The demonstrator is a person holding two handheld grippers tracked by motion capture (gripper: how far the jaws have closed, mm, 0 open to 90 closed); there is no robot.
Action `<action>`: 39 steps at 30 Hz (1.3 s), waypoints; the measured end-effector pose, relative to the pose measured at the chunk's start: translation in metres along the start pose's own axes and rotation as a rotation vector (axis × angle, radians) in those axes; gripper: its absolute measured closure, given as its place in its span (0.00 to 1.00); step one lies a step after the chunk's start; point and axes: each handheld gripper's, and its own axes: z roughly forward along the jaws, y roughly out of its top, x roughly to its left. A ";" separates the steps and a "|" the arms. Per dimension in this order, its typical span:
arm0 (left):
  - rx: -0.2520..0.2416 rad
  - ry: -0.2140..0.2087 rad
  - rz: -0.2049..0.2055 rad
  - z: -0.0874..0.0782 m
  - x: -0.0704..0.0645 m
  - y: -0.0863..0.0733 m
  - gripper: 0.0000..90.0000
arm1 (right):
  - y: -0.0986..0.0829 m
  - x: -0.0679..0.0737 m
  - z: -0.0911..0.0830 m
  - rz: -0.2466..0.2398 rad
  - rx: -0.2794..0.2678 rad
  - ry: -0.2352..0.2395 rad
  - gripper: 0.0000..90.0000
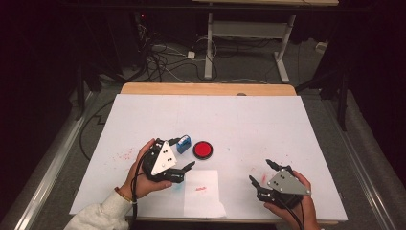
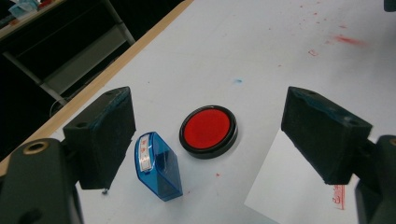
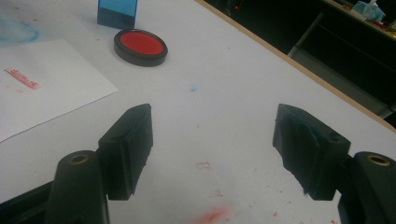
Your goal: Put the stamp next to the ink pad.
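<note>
The left hand-held gripper (image 1: 184,154) is held wide open, and nothing is gripped in it. Its jaws are pointed at the blue stamp (image 2: 158,164), which is lying on its side on the table (image 1: 249,120), just beside one jaw. It looks as if the stamp is about to be picked up, so the jaws are kept wide to fit round it. Right next to the stamp, the red ink pad (image 2: 208,131) is set with its lid off, probably so the stamp can be dipped with ease. A white paper (image 1: 202,192) is laid near the table's front edge, between both hands, and a red print is seen on it. The right hand-held gripper (image 1: 260,173) is also wide open and empty, and is kept well apart from the stamp, likely out of the way.
</note>
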 end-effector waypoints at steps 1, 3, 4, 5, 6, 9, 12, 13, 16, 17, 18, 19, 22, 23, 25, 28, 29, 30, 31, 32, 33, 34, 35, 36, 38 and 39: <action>-0.001 -0.001 0.001 -0.001 0.000 -0.001 0.19 | 0.000 0.000 0.000 0.000 0.000 0.000 0.33; -0.002 0.005 0.008 -0.004 0.000 -0.003 0.19 | 0.000 0.000 0.000 0.000 0.001 0.000 0.33; -0.004 0.008 0.009 -0.005 0.000 -0.004 0.19 | 0.000 0.000 0.000 0.000 0.001 0.000 0.33; -0.003 0.007 0.009 -0.007 0.000 -0.005 0.19 | 0.000 0.000 0.000 -0.002 0.002 0.001 0.33; 0.000 0.010 0.012 -0.008 0.000 -0.006 0.19 | 0.000 0.000 0.000 -0.002 0.002 0.001 0.33; 0.000 0.010 0.018 -0.011 0.000 -0.009 0.19 | 0.000 0.000 0.000 0.001 0.002 -0.001 0.33; 0.008 0.015 0.021 -0.015 0.000 -0.013 0.19 | 0.000 0.000 0.000 -0.001 0.001 -0.001 0.33; 0.011 0.020 0.023 -0.016 0.000 -0.014 0.19 | 0.000 0.000 0.000 -0.001 0.001 -0.002 0.33; 0.017 0.032 0.020 -0.020 0.000 -0.019 0.19 | 0.000 0.000 0.000 0.002 0.000 -0.002 0.33; 0.016 0.034 0.018 -0.021 0.001 -0.021 0.19 | 0.000 0.000 0.000 0.001 0.000 -0.002 0.33; 0.014 0.034 0.016 -0.023 0.001 -0.023 0.18 | 0.000 0.000 0.000 0.001 0.000 -0.003 0.33; 0.013 0.035 0.015 -0.024 0.002 -0.024 0.17 | 0.000 0.000 0.000 0.001 -0.001 -0.002 0.33; 0.016 0.039 0.013 -0.027 0.002 -0.030 0.17 | 0.000 0.000 0.000 -0.001 0.000 -0.001 0.33; 0.018 0.043 0.016 -0.028 0.002 -0.031 0.17 | 0.000 0.000 0.000 -0.002 0.001 -0.002 0.33; 0.020 0.044 0.019 -0.030 0.001 -0.035 0.17 | 0.000 0.000 0.000 -0.003 0.000 -0.003 0.33; 0.029 0.054 0.023 -0.032 0.000 -0.040 0.17 | 0.000 0.000 0.000 -0.003 0.002 -0.002 0.33; 0.034 0.057 0.024 -0.033 0.000 -0.042 0.17 | 0.000 0.000 0.000 -0.002 0.003 -0.002 0.33; 0.036 0.056 0.023 -0.034 0.000 -0.044 0.17 | 0.000 0.000 0.001 -0.006 0.003 -0.001 0.33; 0.036 0.057 0.020 -0.035 0.000 -0.046 0.17 | 0.000 0.000 0.001 -0.006 0.004 -0.001 0.33; 0.037 0.059 0.018 -0.035 0.001 -0.048 0.17 | 0.000 0.000 0.001 -0.007 0.004 -0.001 0.33; 0.039 0.063 0.017 -0.035 0.001 -0.051 0.17 | 0.000 0.000 0.001 -0.007 0.004 -0.002 0.33; 0.043 0.067 0.017 -0.036 0.001 -0.053 0.17 | 0.000 0.000 0.001 -0.005 0.004 -0.003 0.33; 0.047 0.069 0.017 -0.036 0.001 -0.055 0.17 | 0.000 0.000 0.000 -0.002 0.004 -0.005 0.33; 0.052 0.070 0.017 -0.036 0.002 -0.058 0.17 | 0.000 0.000 0.000 0.000 0.004 -0.004 0.33; 0.063 0.072 0.008 -0.035 0.003 -0.063 0.17 | 0.000 0.000 0.001 0.000 0.006 -0.005 0.33; 0.065 0.070 -0.004 -0.035 0.003 -0.065 0.17 | 0.000 0.000 0.001 -0.001 0.006 -0.005 0.33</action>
